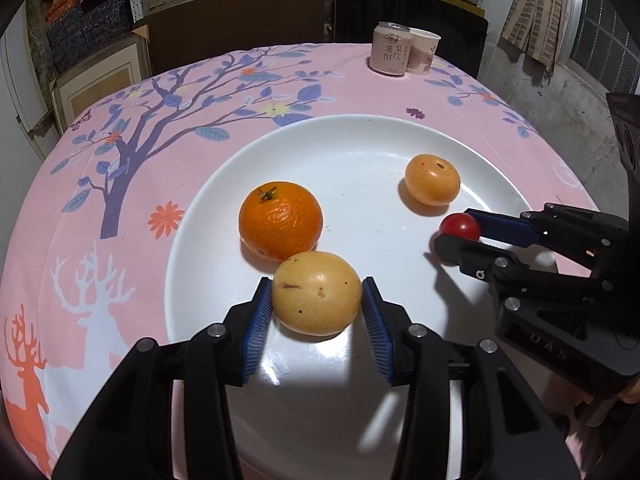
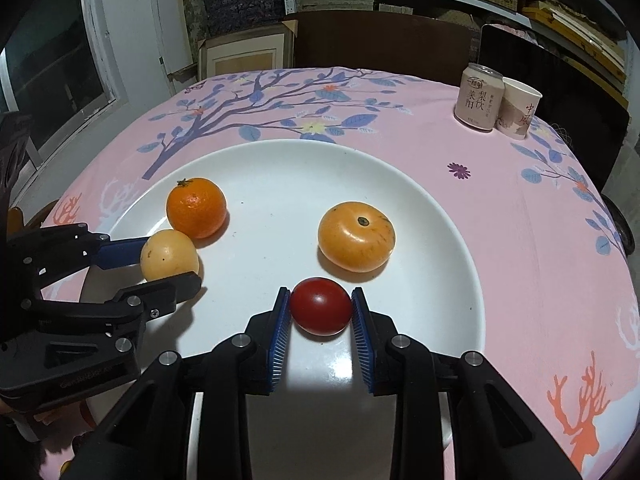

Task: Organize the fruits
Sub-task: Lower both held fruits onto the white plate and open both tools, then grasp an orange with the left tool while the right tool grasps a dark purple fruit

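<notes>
Left hand-held gripper [image 1: 316, 312] brackets smooth yellow fruit [image 1: 317, 293] unclamped; right hand-held gripper [image 2: 320, 310] clamps glossy red tomato [image 2: 321, 306].

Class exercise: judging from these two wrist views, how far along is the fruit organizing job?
Done: the orange and the persimmon lie on the white plate. In hand: the left gripper brackets the yellow fruit, the right gripper the red tomato, both over the plate. Left: letting go.
</notes>
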